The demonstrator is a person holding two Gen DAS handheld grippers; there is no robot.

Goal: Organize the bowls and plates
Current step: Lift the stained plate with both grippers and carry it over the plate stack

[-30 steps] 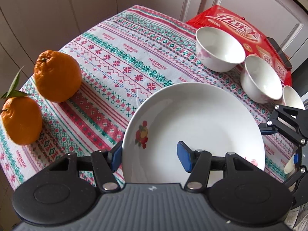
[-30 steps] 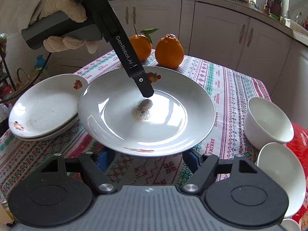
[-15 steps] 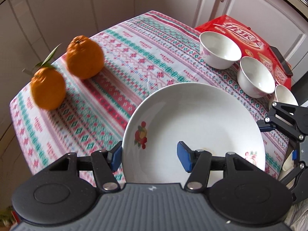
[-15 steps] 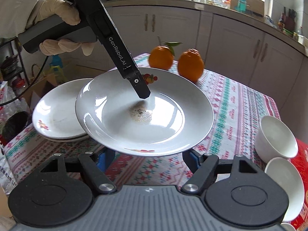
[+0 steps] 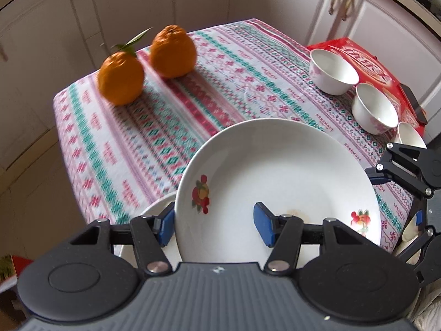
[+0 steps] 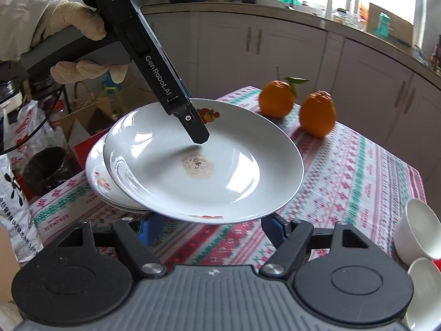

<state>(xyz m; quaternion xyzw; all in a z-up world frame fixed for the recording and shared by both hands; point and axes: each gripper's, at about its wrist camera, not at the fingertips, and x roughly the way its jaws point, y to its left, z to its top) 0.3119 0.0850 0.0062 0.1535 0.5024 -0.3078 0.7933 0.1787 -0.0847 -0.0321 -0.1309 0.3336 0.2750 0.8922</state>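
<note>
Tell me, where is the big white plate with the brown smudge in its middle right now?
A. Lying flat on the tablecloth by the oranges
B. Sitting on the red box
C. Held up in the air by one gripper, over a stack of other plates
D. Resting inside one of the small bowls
C: the left gripper clamps the rim of the plate, which hangs tilted above the stacked plates, clear of the tablecloth.

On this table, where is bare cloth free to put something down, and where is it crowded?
Free: the wide strip of tablecloth between the two oranges and the white bowls, beyond the lifted plate. Crowded: the bowl side by the red box, and the corner holding the stacked plates, partly under the lifted plate.
</note>
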